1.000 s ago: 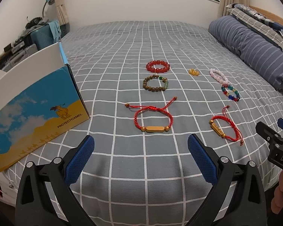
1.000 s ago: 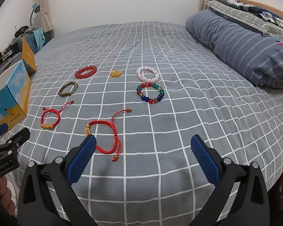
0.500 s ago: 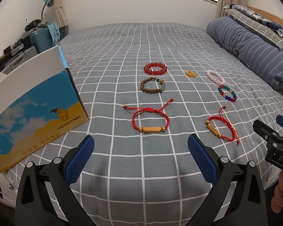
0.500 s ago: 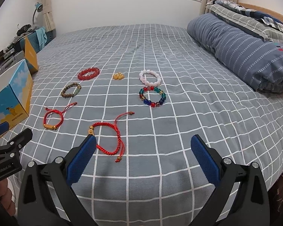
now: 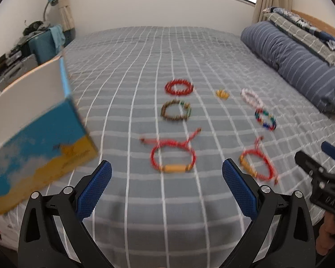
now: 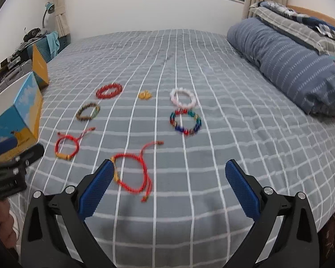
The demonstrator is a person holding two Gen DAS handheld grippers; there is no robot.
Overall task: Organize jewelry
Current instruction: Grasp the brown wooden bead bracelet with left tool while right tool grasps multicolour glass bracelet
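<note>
Several bracelets lie on the grey checked bedspread (image 5: 145, 201). A red cord bracelet with a gold bar (image 5: 173, 158) (image 6: 67, 146) lies just ahead of my open left gripper (image 5: 166, 187). A second red cord bracelet (image 5: 258, 166) (image 6: 130, 172) sits right in front of my open right gripper (image 6: 167, 187), by its left finger. Farther off are a brown bead bracelet (image 5: 176, 110) (image 6: 88, 111), a red bead bracelet (image 5: 179, 87) (image 6: 109, 91), a small yellow charm (image 5: 221, 93) (image 6: 144, 95), a pink bead bracelet (image 5: 251, 96) (image 6: 182, 98) and a multicolour bead bracelet (image 5: 265, 119) (image 6: 185, 122).
An open blue and yellow cardboard box (image 5: 31, 129) (image 6: 17, 120) stands at the left edge of the bed. A rolled striped duvet (image 6: 285, 64) and pillows lie along the right side. Clutter and a lamp (image 5: 50, 0) fill the far left corner.
Both grippers have moved forward and lower toward the bed, so the bracelets look nearer. Both stay open with nothing held. The views are blurred by motion.
</note>
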